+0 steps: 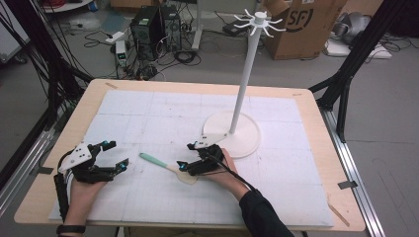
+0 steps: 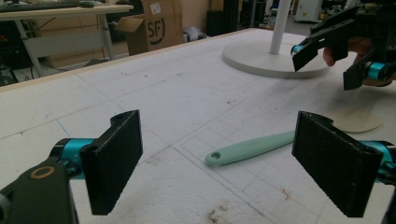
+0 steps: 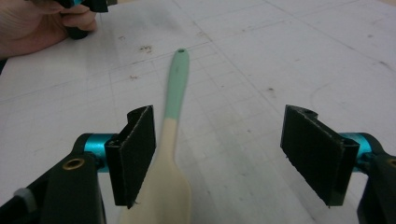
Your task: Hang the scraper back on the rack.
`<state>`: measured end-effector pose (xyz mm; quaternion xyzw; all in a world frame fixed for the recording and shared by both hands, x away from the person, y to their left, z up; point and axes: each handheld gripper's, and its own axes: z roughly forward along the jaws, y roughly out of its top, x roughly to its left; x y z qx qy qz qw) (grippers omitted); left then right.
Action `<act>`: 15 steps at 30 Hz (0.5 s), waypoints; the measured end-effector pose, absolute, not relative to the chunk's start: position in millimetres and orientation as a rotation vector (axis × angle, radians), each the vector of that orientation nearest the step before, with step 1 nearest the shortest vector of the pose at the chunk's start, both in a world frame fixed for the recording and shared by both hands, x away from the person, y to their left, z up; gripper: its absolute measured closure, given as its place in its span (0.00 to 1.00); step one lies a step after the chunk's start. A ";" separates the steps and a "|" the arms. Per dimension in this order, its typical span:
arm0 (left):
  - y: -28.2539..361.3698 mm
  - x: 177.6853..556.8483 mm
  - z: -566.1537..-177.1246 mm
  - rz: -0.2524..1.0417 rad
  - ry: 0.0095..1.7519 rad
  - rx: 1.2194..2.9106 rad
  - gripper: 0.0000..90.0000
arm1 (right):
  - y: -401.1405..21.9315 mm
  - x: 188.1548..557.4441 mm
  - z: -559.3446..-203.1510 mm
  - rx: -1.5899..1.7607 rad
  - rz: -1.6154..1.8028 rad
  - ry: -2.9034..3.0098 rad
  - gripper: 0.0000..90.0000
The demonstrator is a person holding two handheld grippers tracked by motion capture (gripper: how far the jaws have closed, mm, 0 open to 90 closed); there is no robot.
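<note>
The right gripper (image 1: 190, 156) is hovering with its jaws spread wide and gripping nothing; in the right gripper view (image 3: 217, 156) the spatula (image 3: 170, 140) is lying between them, its cream blade close beside one jaw and its green handle pointing away. The spatula (image 1: 168, 168) is resting flat on the white mat (image 1: 148, 118), between the two grippers. Just behind the right gripper, a white stand (image 1: 247, 74) is rising from its round base. The left gripper (image 1: 114, 156) is sitting well apart, jaws also gaping and empty, facing the spatula (image 2: 252, 147). Both hands are resting on the mat.
</note>
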<state>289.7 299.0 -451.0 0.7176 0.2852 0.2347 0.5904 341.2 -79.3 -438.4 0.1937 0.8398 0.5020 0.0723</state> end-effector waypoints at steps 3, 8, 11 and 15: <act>298.8 289.7 -451.0 0.547 0.662 1.672 0.19 | -61.8 339.2 -441.3 0.566 1.474 2.563 0.34; 298.4 289.4 -450.9 0.550 0.658 1.678 0.19 | -45.5 336.2 -447.6 0.556 1.375 2.611 0.48; 298.1 289.3 -450.9 0.551 0.658 1.679 0.19 | -39.6 335.4 -450.0 0.538 1.309 2.633 0.58; 297.9 289.3 -450.9 0.551 0.659 1.680 0.19 | -38.1 335.1 -449.8 0.548 1.305 2.641 0.65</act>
